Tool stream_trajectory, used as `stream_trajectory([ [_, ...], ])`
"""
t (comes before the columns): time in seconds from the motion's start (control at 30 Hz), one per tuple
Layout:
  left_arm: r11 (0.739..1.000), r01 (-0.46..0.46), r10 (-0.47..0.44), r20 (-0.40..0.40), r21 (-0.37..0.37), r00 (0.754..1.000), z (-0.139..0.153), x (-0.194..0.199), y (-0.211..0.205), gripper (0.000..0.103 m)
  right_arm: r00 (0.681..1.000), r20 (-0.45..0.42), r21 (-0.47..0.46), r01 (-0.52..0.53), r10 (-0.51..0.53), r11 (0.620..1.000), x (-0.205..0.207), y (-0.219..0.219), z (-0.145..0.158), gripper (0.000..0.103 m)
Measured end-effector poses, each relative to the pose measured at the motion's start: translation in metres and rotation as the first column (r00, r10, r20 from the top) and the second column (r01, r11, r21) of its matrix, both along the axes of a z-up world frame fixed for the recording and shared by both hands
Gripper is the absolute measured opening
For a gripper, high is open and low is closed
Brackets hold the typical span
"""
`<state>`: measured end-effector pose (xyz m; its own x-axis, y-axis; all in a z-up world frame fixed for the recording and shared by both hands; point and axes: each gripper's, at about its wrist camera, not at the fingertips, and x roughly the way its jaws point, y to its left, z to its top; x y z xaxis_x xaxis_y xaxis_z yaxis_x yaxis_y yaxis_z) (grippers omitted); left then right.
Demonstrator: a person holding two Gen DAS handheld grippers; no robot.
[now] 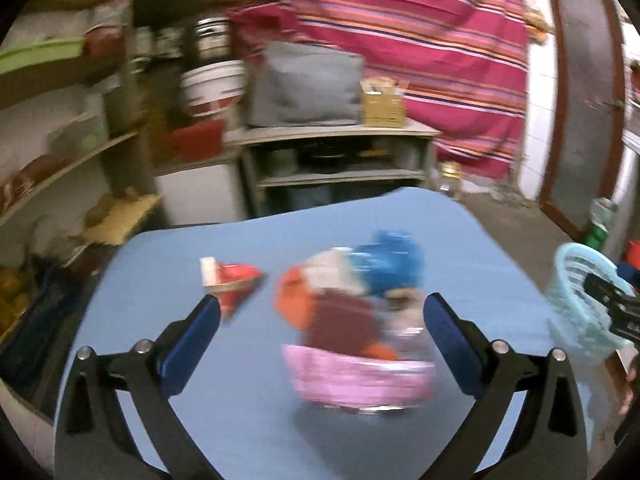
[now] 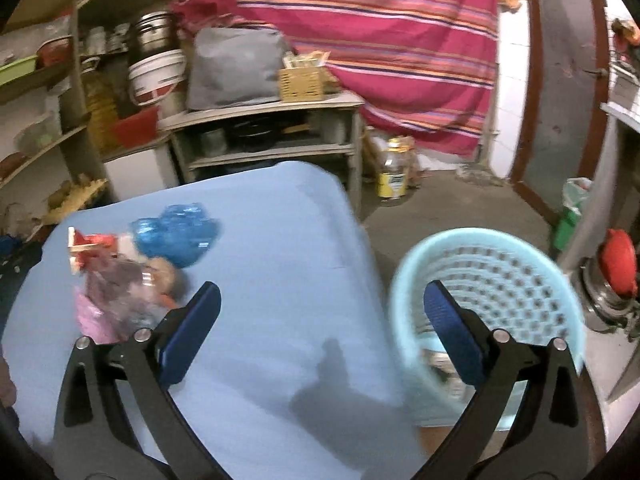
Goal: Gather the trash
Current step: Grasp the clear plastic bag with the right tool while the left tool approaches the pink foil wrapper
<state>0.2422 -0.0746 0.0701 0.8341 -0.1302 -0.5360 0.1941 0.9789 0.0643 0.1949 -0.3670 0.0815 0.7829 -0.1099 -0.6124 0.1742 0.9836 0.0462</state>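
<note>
The left gripper (image 1: 320, 332) hangs spread wide over the blue table (image 1: 240, 248), empty, with a blurred heap of trash (image 1: 352, 312), perhaps wrappers, at twelve o'clock. The right gripper (image 2: 320, 332) gapes too; the basket (image 2: 492, 276) sits at two o'clock.

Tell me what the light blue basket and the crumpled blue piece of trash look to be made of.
Basket: moulded plastic, matte pale blue, judging by its regular grid of holes and smooth rim. Blue trash: probably thin plastic film, as it is glossy, translucent and crinkled, though blur leaves it uncertain.
</note>
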Motion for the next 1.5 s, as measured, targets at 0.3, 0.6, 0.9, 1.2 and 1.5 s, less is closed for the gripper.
stream_trajectory([
  [0.3, 0.992, -0.124, 0.122, -0.075, -0.02, 0.99, -0.039, 0.031, 0.084, 0.099, 0.987, -0.071, 0.029, -0.143, 0.145, 0.989, 0.038, 0.083, -0.037, 0.099],
  [0.6, 0.988, -0.153, 0.151, -0.128, -0.003, 0.98, -0.058, 0.045, 0.104, 0.099, 0.958, -0.149, 0.022, -0.246, 0.246, 0.969, 0.067, 0.13, -0.051, 0.098],
  [0.9, 0.994, -0.107, 0.11, -0.146, 0.029, 0.983, -0.068, 0.034, 0.096, 0.099, 0.929, -0.128, 0.081, -0.34, 0.348, 0.937, 0.059, 0.141, -0.053, 0.016],
  [1.2, 0.999, -0.041, 0.037, -0.166, -0.022, 0.985, -0.069, 0.024, 0.069, 0.099, 0.958, -0.092, 0.059, -0.267, 0.272, 0.962, 0.035, 0.102, -0.038, 0.014],
  [1.5, 0.996, 0.087, -0.091, -0.208, -0.032, 0.974, -0.085, 0.03, 0.022, 0.099, 0.969, -0.1, 0.074, -0.22, 0.226, 0.973, 0.023, 0.06, -0.042, 0.014],
])
